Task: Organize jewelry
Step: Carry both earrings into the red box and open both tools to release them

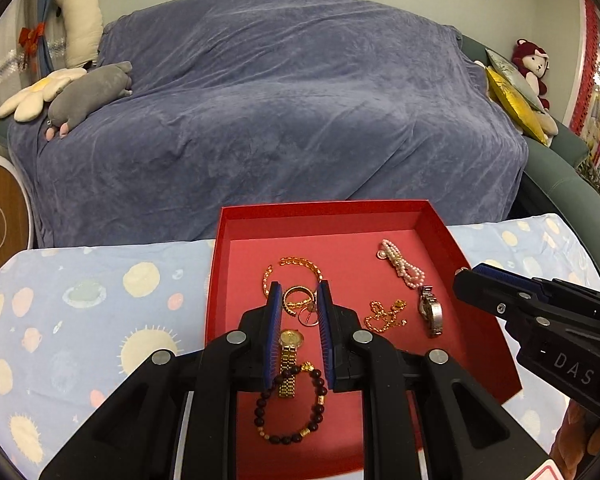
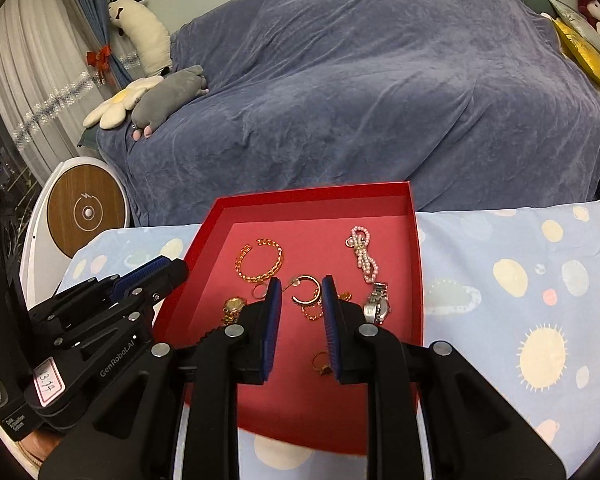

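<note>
A: What was hidden?
B: The right gripper [image 2: 301, 286] partly covered a gold chain [image 2: 312, 312]; both grippers' fingers [image 1: 274, 300] were spread, empty.
A: And the jewelry?
B: In a red tray [image 1: 476, 308] on a planet-print surface [image 1: 80, 320], before a blue-draped sofa [image 1: 280, 100]

Blue-draped sofa [image 1: 284, 112] (curtained window [image 2: 28, 92])

I see a table under a pale blue planet-print cloth [image 1: 80, 312]; the red tray [image 1: 436, 236] sits directly on it, cloth showing either side.

The left tool [image 1: 299, 292] hangs open above a gold watch [image 1: 289, 350] inside the red tray [image 1: 320, 216].
</note>
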Available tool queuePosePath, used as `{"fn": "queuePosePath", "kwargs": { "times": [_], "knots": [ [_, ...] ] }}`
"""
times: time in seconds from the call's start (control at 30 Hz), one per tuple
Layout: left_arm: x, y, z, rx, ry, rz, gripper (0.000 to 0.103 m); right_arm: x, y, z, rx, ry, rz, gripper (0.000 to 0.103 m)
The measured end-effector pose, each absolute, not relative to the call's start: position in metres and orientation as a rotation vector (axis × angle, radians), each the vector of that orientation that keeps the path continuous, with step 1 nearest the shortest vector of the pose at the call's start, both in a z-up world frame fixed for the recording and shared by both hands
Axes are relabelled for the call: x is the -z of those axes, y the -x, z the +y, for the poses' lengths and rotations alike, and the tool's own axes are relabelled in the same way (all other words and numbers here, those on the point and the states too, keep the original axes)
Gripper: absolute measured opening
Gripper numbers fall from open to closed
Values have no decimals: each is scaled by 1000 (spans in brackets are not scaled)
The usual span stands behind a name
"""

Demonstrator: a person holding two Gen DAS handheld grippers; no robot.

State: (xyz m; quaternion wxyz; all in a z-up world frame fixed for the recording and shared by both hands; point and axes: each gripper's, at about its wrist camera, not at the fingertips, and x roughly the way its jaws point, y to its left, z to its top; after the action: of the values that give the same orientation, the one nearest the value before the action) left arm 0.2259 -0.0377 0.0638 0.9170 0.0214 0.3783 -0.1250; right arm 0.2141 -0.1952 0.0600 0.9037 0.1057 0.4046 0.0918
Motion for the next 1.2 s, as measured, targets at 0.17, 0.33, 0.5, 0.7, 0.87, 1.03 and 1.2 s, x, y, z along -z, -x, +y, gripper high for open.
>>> {"fn": "queuePosePath", "kwargs": {
  "times": [0.17, 0.33, 0.5, 0.7, 0.87, 1.03, 1.2],
  "knots": [
    [-45, -245, -42, 240, -53, 801, 15, -39, -237, -193, -173, -211, 862, 20],
    [-30, -254, -42, 229, -52, 823, 15, -25, -250, -192, -159, -199, 881, 20],
    [-22, -260, -39, 222, -56, 841, 15, -19, -256, -190, -157, -191, 887, 20],
    [-18, -263, -38, 217, -58, 848, 15, -13, -260, -186, -157, -181, 897, 20],
    [-17, -265, -39, 223, -61, 852, 15, -12, -261, -184, -162, -178, 896, 20],
    [-19, -268, -40, 227, -56, 851, 15, -12, -265, -183, -165, -171, 902, 20],
    [-18, -270, -42, 223, -57, 854, 15, -11, -265, -182, -159, -166, 907, 20]
  ]
}}
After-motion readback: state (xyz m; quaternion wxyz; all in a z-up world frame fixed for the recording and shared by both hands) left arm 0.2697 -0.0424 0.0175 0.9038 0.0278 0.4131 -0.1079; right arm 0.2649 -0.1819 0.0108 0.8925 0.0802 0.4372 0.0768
